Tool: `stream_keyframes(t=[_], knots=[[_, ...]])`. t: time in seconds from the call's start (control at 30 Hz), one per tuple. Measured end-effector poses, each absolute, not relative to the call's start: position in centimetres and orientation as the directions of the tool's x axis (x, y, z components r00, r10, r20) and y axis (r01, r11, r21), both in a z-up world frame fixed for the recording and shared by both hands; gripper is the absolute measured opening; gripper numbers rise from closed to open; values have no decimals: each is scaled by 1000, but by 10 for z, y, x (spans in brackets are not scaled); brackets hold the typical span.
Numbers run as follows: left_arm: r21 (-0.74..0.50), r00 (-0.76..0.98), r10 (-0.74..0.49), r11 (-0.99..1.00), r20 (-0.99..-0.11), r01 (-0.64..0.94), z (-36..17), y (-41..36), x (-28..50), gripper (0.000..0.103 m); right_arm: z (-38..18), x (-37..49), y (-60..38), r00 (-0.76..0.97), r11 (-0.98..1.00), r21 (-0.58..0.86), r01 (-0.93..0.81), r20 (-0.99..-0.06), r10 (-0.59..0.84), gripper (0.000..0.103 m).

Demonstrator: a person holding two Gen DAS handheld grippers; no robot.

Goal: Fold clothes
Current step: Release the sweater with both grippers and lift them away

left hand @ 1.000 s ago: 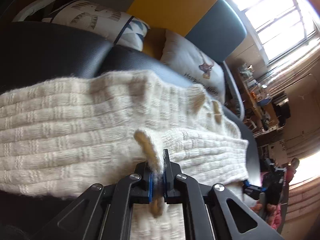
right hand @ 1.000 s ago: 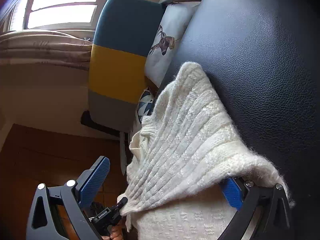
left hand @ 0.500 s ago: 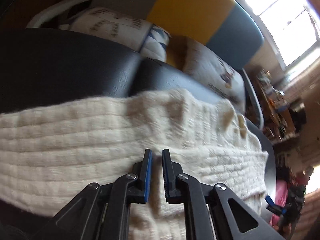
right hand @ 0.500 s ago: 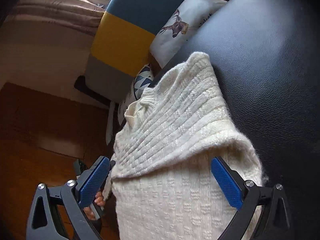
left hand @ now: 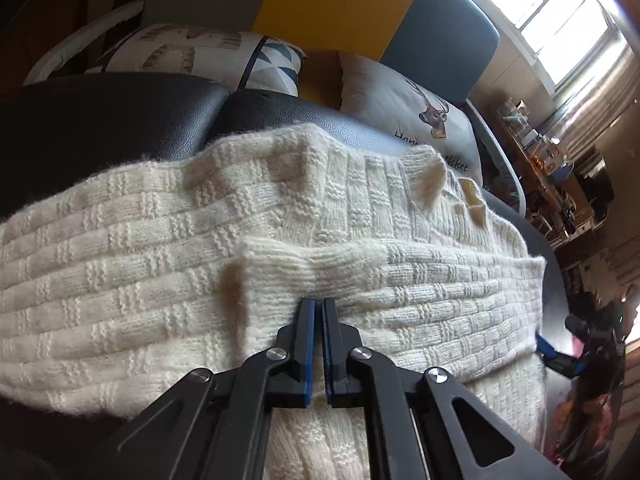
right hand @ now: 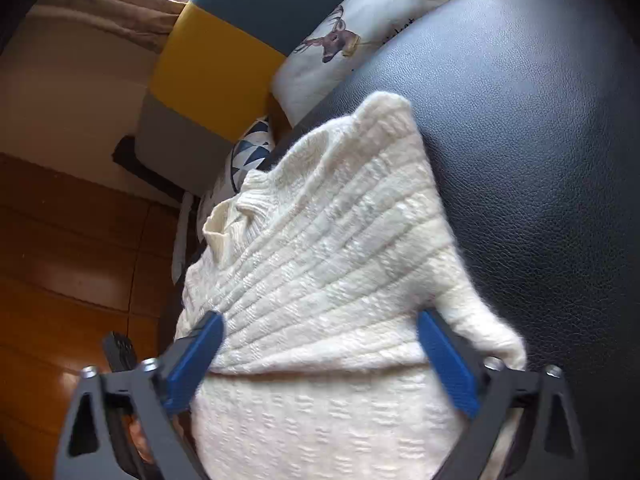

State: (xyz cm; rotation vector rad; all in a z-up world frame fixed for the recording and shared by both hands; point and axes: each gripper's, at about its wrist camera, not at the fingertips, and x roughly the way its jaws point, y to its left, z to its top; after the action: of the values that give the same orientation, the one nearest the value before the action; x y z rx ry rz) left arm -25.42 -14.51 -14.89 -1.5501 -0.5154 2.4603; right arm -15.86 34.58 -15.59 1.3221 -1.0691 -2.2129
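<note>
A cream knitted sweater [left hand: 160, 248] lies folded on a black leather sofa seat [left hand: 100, 120]. One sleeve lies across its body, the cuff [left hand: 280, 264] just ahead of my left gripper [left hand: 319, 300]. That gripper's blue pads stand almost together, a thin slit between them and nothing held. In the right wrist view the sweater [right hand: 340, 240] runs away from me, folded edge nearest. My right gripper [right hand: 320, 320] is wide open over that edge, one blue pad [right hand: 196, 356] on each side, not pinching the knit. It also shows at the sweater's right end [left hand: 560, 356].
Against the sofa back lean a deer-print cushion [left hand: 420, 112] and a patterned cushion [left hand: 200, 52], with a yellow, blue and grey panel [left hand: 340, 0] behind them. Bare black leather [right hand: 540, 140] lies right of the sweater. A wooden floor [right hand: 60, 260] is to the left.
My left gripper let go of the sleeve cuff, which now lies flat on the sweater, and its pads closed again, empty. My right gripper, open throughout, moved in over the folded edge.
</note>
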Motion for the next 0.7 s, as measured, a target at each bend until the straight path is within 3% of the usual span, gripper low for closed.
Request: stream_keyframes(t=[0.1,0.17,0.23,0.43,0.53,0.7], knots=[[-355,-450,321,-935,-833,-10,-130,-133,-254,4,-158,-151,354,-526,-629,776,-51,-556,-643,92],[-379,-474,376,-921,-796,-94,-110,-114,-256,5,-153,-147,354,-533,-646,763,-30,-559,-635,92],[-408,-460,457,-889,-761,-207,-90,-82,-262,16,-139,-141,348,-553,-695,718,25,-569,-608,92],[-434,-299,638,-731,-710,-527,-56,49,-292,18,-117,-137,324,-537,-826,514,230,-641,-548,92],[-432,-206,653,-672,-729,-602,-60,107,-312,19,-131,-140,316,-480,-845,462,269,-696,-533,92],[-391,-50,604,-574,-795,-720,-79,180,-340,19,-140,-135,318,-482,-824,481,298,-670,-565,93]])
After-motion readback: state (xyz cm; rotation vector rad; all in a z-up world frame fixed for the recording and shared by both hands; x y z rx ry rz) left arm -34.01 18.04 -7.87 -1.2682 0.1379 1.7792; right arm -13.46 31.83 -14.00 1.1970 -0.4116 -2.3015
